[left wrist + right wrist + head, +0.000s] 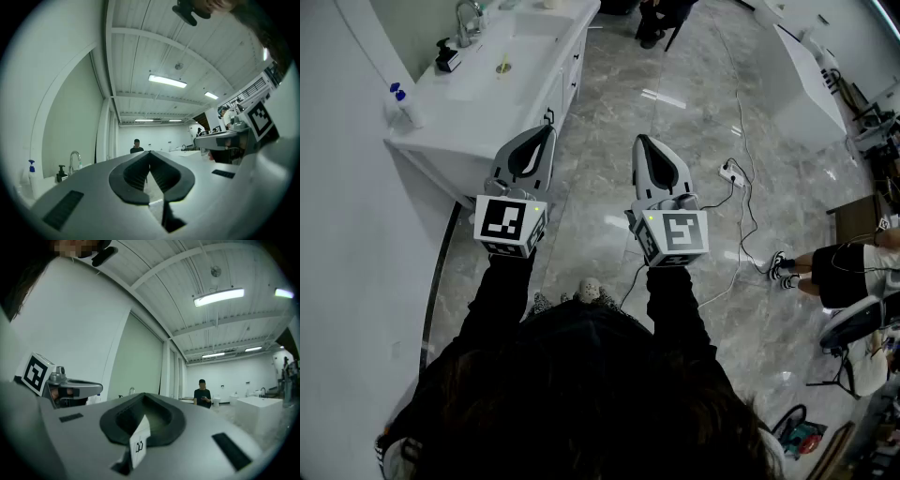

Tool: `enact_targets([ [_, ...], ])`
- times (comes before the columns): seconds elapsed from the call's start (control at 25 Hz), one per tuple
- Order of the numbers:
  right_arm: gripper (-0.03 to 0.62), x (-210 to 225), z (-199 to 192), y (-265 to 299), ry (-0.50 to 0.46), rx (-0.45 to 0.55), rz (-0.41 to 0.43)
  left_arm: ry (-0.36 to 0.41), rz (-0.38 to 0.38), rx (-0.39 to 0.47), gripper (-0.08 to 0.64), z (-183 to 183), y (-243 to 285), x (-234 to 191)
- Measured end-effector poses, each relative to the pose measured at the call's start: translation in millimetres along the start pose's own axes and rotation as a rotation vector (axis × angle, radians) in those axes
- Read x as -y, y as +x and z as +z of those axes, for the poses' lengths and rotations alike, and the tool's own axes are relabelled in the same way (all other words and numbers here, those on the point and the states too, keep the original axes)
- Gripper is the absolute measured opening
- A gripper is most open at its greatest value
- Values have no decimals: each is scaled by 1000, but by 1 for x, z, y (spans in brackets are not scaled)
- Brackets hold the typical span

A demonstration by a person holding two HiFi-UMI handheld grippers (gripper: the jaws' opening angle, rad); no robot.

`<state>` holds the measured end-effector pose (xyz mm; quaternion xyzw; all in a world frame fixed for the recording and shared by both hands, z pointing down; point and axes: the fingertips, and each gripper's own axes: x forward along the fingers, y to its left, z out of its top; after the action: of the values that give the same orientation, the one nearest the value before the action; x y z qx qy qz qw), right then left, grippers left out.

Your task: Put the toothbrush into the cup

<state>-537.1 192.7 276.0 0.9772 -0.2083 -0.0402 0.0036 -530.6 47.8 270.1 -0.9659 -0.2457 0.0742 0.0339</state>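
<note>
Left gripper [547, 127] and right gripper [640, 140] both closed, empty, side by side over marble floor [609, 103], near sink counter [464, 112].

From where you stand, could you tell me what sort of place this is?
Probably a bathroom mock-up in a large open hall, perhaps a showroom or test space. A white vanity counter carries a faucet and soap dispenser, and a power strip lies on the polished marble-look floor.
</note>
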Motion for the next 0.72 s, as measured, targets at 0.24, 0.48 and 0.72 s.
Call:
enact_targets([
  [0.24, 0, 7, 5, 8, -44, -21, 6, 8, -1, -7, 9, -5, 11, 2],
  [0.48, 2, 16, -2, 19, -25, -2, 51, 17, 4, -17, 9, -8, 24, 4],
  [0.72, 3, 25, -10, 30, -51, 18, 70, 29, 5, -33, 9, -17, 42, 8],
])
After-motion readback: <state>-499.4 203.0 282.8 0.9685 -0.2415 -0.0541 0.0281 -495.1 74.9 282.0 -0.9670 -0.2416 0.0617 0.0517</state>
